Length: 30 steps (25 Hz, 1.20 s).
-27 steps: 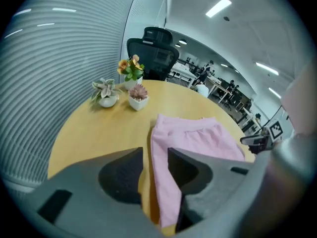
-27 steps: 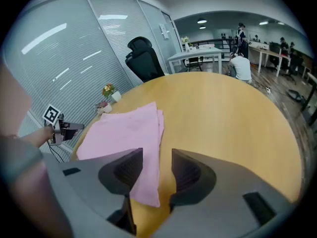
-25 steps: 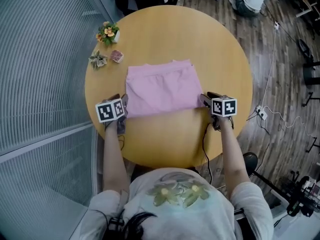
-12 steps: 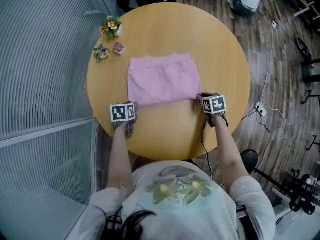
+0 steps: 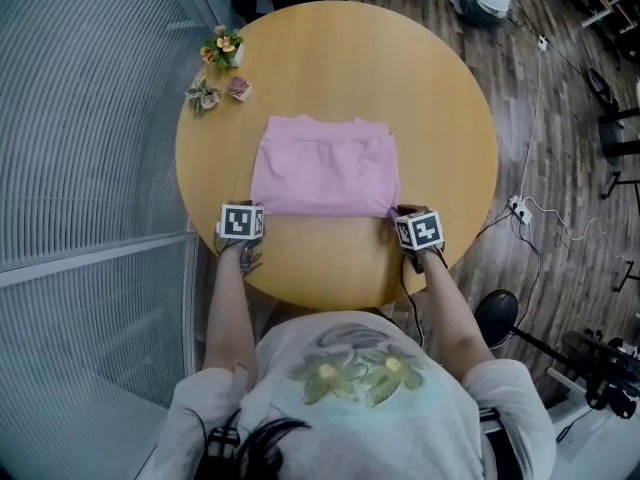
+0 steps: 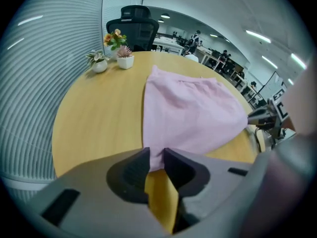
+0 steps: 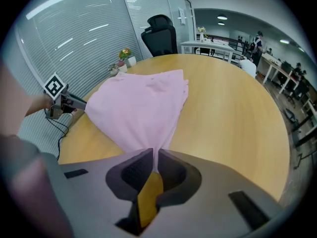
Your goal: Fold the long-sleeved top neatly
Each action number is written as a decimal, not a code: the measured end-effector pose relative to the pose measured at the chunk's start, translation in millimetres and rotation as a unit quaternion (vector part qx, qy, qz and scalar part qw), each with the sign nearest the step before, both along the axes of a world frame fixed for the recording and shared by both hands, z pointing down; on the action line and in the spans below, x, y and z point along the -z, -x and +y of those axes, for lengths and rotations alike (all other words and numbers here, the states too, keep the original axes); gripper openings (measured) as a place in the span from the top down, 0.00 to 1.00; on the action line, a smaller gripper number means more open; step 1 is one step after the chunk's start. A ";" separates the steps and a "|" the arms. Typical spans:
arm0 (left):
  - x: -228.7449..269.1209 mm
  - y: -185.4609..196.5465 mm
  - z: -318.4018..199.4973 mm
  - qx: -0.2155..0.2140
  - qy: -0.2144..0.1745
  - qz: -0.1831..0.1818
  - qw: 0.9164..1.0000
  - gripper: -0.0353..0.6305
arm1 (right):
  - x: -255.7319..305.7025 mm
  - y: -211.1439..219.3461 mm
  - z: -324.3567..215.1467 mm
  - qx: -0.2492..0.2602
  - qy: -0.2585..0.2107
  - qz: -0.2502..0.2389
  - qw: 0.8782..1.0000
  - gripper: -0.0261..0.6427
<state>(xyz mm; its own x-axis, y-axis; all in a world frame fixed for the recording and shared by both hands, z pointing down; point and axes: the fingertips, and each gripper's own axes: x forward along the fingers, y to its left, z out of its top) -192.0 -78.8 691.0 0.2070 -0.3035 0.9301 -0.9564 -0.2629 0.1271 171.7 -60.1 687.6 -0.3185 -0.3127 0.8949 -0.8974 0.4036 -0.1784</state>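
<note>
The pink long-sleeved top lies folded into a rectangle in the middle of the round wooden table. My left gripper is at its near left corner. In the left gripper view the jaws are closing, with a pinch of the pink cloth pressed between them. My right gripper is at the near right corner. Its jaws are also closing and squeeze the cloth into a thin fold. Both grippers point steeply down at the table.
Three small potted plants stand at the table's far left edge. A slatted wall runs along the left. A black office chair stands beyond the far edge, and cables lie on the wooden floor at the right.
Both grippers moved in from beside the top onto its near corners and sank toward the table. Their jaws came together on the cloth.
</note>
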 end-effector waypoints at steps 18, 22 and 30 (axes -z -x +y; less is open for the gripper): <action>7.4 44.8 -28.5 -0.007 -0.011 -0.026 1.000 0.77 | 9.7 68.4 83.1 -0.063 0.055 -0.116 0.990 0.73; 32.2 29.8 -1.0 0.022 -0.036 0.016 0.999 0.75 | 33.3 42.6 64.0 -0.104 0.026 -0.148 0.983 0.71; 48.4 -116.4 95.3 -0.055 -0.019 0.110 0.992 0.74 | 65.2 2.5 9.7 -0.118 -0.034 -0.170 0.978 0.72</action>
